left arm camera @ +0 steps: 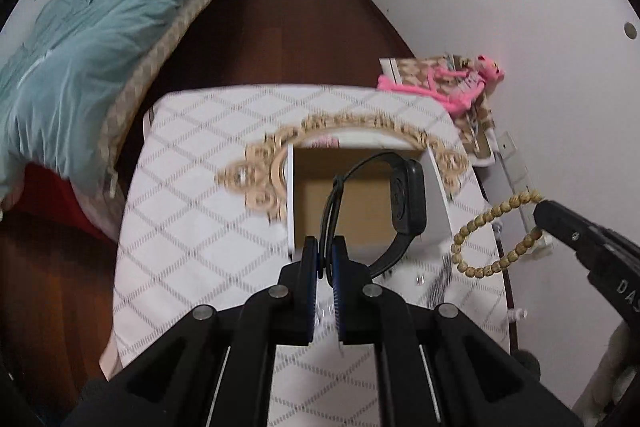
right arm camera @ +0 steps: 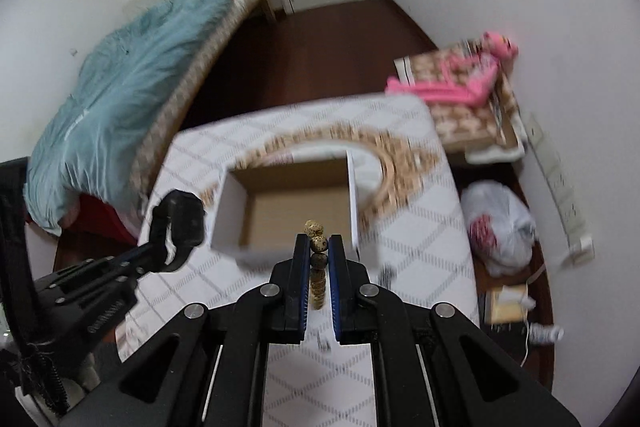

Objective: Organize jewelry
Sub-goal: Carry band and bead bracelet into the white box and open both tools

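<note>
My left gripper is shut on the strap of a black smartwatch, which hangs in the air above an open white box with a brown bottom. In the right wrist view the same watch shows at the left, held up by the left gripper. My right gripper is shut on a wooden bead bracelet, held high over the near side of the box. In the left wrist view the bracelet dangles as a loop from the right gripper.
The box stands on a table with a white diamond-patterned cloth, against a gold-framed oval mirror. A bed with a teal quilt lies left. A pink plush toy sits at the back right, and a plastic bag is on the floor.
</note>
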{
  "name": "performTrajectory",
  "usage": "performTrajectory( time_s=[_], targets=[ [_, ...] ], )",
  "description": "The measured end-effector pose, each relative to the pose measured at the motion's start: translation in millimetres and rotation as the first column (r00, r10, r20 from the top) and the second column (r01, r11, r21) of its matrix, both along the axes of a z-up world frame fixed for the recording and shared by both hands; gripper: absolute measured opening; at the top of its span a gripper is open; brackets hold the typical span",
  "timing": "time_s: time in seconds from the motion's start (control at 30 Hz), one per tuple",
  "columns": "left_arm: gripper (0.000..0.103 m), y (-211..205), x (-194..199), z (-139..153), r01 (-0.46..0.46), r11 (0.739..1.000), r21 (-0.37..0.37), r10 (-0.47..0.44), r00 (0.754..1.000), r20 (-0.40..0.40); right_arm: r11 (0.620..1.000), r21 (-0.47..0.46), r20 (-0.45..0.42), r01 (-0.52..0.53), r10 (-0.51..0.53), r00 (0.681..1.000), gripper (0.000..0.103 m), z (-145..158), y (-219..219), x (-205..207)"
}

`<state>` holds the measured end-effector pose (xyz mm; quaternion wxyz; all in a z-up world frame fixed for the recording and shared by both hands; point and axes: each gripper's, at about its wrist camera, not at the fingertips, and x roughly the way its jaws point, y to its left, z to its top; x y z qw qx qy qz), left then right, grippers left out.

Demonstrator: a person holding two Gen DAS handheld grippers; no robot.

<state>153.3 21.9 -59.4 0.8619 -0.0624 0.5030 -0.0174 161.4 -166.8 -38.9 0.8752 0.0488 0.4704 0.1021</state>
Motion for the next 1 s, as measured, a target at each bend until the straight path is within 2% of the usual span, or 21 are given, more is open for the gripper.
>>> performTrajectory(
  time_s=[0.17,0.5,0.57,0.63,0.73,0.83,0.87,0.9,0.93,0.97,1.0],
  targets=[
    [0.004,3,30,-6,0.0,1.0,-0.001,0.0,1.0,-0.017,1.0,-0.001,-0.007,-0.019,0.019,1.0,0.009,1,14,43],
    [0.005,8,77,-49,0.0,0.998,-0.063,-0.009,0.99,-0.141,0.997,0.051,-0.132,-0.059,0.065,0.989,0.009,-51,26,105],
    [0.007,7,83,-53,-0.001,0.997,-0.071,-0.011,0.987,-0.162,0.996,0.061,-0.156,-0.064,0.073,0.985,0.009,-60,27,112],
    [0.012,6,90,-55,-0.006,0.997,-0.075,-0.008,0.983,-0.186,0.995,0.072,-0.184,-0.073,0.085,0.979,0.009,-67,28,119],
    [0.014,4,99,-54,-0.008,0.997,-0.074,-0.008,0.978,-0.208,0.992,0.09,-0.233,-0.084,0.103,0.967,0.009,-76,28,128],
    [0.015,5,103,-46,-0.018,0.998,-0.068,0.005,0.982,-0.189,0.993,0.077,-0.27,-0.094,0.112,0.956,0.01,-82,28,134],
    [0.019,6,103,-44,-0.022,0.998,-0.065,0.01,0.984,-0.18,0.992,0.075,-0.269,-0.098,0.115,0.956,0.011,-81,28,134],
    [0.025,8,103,-41,-0.024,0.997,-0.068,0.012,0.985,-0.17,0.993,0.063,-0.271,-0.101,0.114,0.956,0.016,-81,27,134],
    [0.045,9,102,-40,-0.028,0.998,-0.059,0.018,0.987,-0.163,0.995,0.047,-0.273,-0.093,0.103,0.957,0.03,-82,26,134],
    [0.076,10,101,-38,-0.032,0.998,-0.049,0.024,0.987,-0.157,0.996,0.036,-0.274,-0.087,0.094,0.957,0.038,-83,24,134],
    [0.089,12,99,-37,-0.036,0.999,-0.037,0.031,0.989,-0.143,0.996,0.02,-0.276,-0.084,0.086,0.957,0.057,-86,22,133]
  ],
)
